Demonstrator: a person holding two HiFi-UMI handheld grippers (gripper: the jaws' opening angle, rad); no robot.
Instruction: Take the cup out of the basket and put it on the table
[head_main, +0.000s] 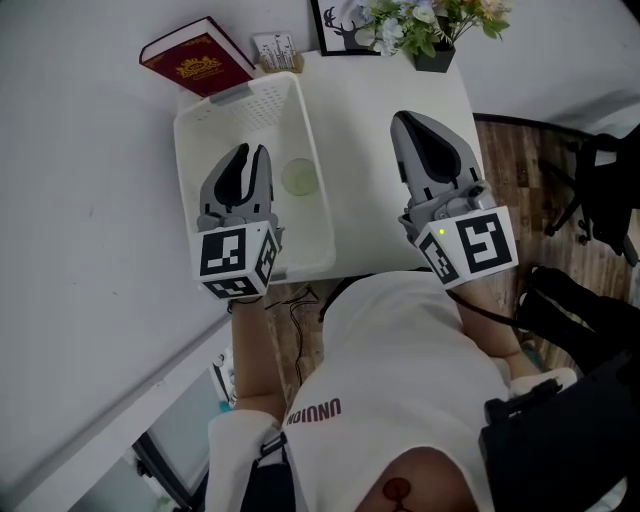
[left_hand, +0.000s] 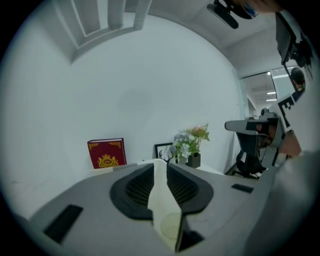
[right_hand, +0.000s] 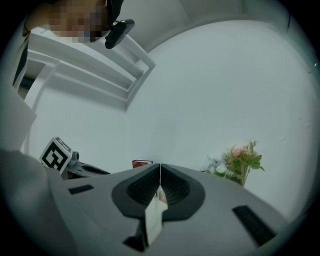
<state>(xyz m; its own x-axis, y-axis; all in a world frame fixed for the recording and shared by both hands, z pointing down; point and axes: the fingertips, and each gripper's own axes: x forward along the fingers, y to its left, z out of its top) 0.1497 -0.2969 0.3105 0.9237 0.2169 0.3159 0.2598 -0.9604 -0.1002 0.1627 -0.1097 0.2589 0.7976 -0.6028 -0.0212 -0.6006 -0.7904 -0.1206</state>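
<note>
Closest in, the person's white-shirted torso filled the bottom of the head view and hid the near edge of the white table. On the table's left part sat the white basket. Its near end was covered by the marker cube of the left gripper.

That gripper hung over the basket's interior, probably staged for a reach down. Its jaws stood a narrow slit apart with nothing between them. The right gripper hovered over bare tabletop beside the basket. Its jaws were pressed together at the tips and empty, so it seemed to be waiting clear of the work.

A red book leaned by the wall behind the basket, and a pot of flowers was cut off by the top edge.

The cup was not yet taken out. It lay inside the basket by the right wall, just beside the left gripper. It showed only as a pale round from above, so its height could not be judged, nor whether it had a handle.
</note>
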